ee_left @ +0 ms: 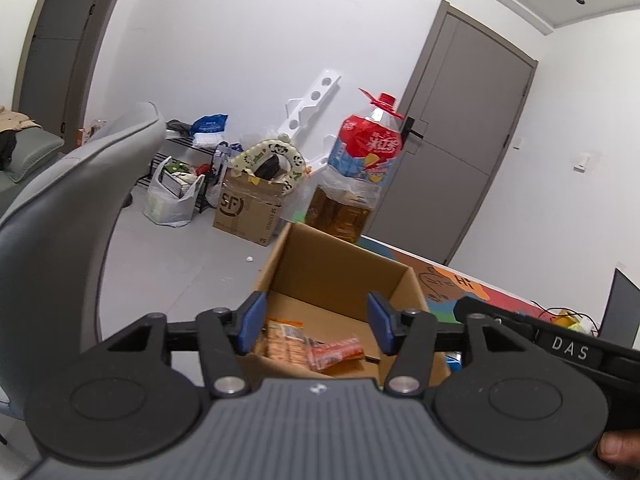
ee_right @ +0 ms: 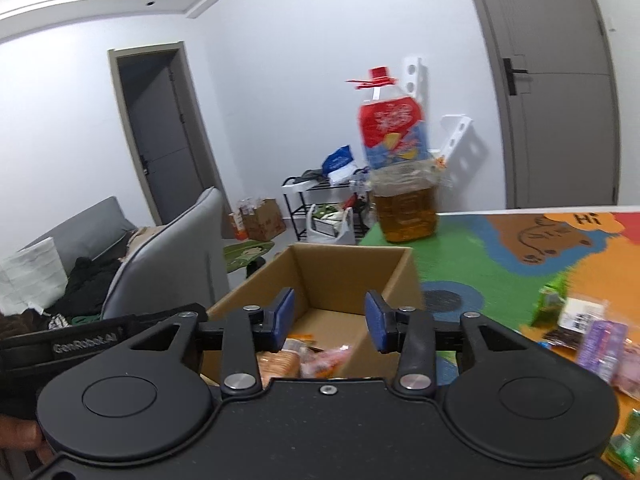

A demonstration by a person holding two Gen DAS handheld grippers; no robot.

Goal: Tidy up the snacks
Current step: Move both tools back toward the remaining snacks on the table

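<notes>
An open cardboard box (ee_left: 344, 264) (ee_right: 352, 272) stands on the colourful table mat. Snack packets lie on its floor: an orange cracker pack (ee_left: 282, 344) (ee_right: 280, 362) and a red-and-pink packet (ee_left: 338, 354) (ee_right: 326, 360). My left gripper (ee_left: 316, 324) hovers over the box's near edge, its blue pads apart with nothing pressed between them. My right gripper (ee_right: 330, 322) hangs over the same box from the other side, jaws apart and empty. More loose snack packets (ee_right: 592, 340) lie on the mat at the right of the right wrist view.
A large oil bottle (ee_left: 360, 168) (ee_right: 400, 168) with a red cap stands on the table behind the box. A grey chair (ee_left: 60, 208) (ee_right: 168, 264) is at the left of the table. Boxes, bags and a rack crowd the floor by the far wall.
</notes>
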